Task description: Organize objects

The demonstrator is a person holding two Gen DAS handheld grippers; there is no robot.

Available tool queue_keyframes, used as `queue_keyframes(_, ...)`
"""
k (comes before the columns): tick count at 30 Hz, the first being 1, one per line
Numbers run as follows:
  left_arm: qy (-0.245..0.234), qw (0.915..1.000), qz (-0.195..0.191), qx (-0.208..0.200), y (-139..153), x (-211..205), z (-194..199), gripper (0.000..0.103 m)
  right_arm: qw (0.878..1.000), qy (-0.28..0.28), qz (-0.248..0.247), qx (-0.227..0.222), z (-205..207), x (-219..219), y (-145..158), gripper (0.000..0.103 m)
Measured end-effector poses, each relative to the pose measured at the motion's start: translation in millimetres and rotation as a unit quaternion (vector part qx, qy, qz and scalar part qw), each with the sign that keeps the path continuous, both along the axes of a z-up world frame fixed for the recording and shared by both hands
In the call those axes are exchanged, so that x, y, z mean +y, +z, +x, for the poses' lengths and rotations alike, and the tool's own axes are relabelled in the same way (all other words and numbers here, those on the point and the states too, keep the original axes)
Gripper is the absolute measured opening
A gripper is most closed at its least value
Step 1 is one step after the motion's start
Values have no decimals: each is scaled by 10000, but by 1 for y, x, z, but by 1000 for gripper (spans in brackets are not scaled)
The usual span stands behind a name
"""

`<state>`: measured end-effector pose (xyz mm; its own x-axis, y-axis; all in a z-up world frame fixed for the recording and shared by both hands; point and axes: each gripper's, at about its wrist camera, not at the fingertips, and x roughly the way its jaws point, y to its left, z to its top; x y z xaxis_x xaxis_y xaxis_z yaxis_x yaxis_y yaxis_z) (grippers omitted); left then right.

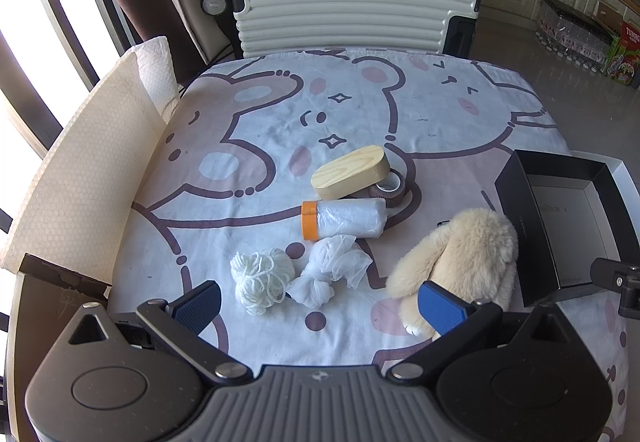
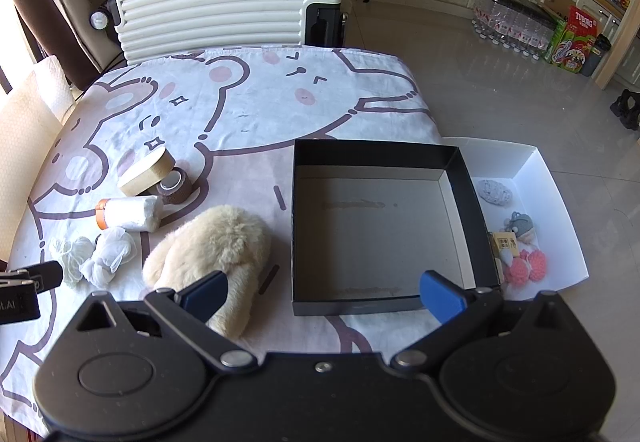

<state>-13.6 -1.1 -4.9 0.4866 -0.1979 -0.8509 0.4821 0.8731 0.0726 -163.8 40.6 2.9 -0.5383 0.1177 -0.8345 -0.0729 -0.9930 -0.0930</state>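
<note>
Both grippers hovering low at 6 o'clock, fingers spread wide, nothing pinched: left gripper (image 1: pixel 320 302) over the string and mesh, right gripper (image 2: pixel 323 295) in front of the black box (image 2: pixel 376 156)

Nearest: plush toy (image 2: pixel 216 238) touching the right gripper's left pad, just at 9 o'clock of the box. Then yarn ball (image 1: pixel 260 278) and netting wad (image 1: pixel 332 270) side by side. Further toward 12: orange-capped roll (image 1: pixel 344 220), tape ring (image 1: pixel 390 188), wooden oval case (image 1: pixel 350 172) leaning on it

Black box completely bare inside. White tray (image 2: pixel 560 202) at 3 o'clock already holding a few small knitted bits

Looks barely started, six things left on the cloth
</note>
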Motion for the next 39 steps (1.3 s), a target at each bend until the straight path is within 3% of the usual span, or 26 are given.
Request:
queue_keyframes(11,-264,9996,-44,-38,-8,-4,-3,103,9998,-142,44,101,2,-5,4,103)
queue_keyframes(22,-465,9970,-310,-527,25,-2,9,103,9991,-44,33,429,-18,-20,39,103)
queue_keyframes(32,-265,9959,-355,-788,54,5,41,103,9976,-171,-334,578,-50,-44,59,103)
queue_keyframes(39,-180,9953,-454,-833,53,3,66,103,9941,-428,-765,641,-66,-55,43,103)
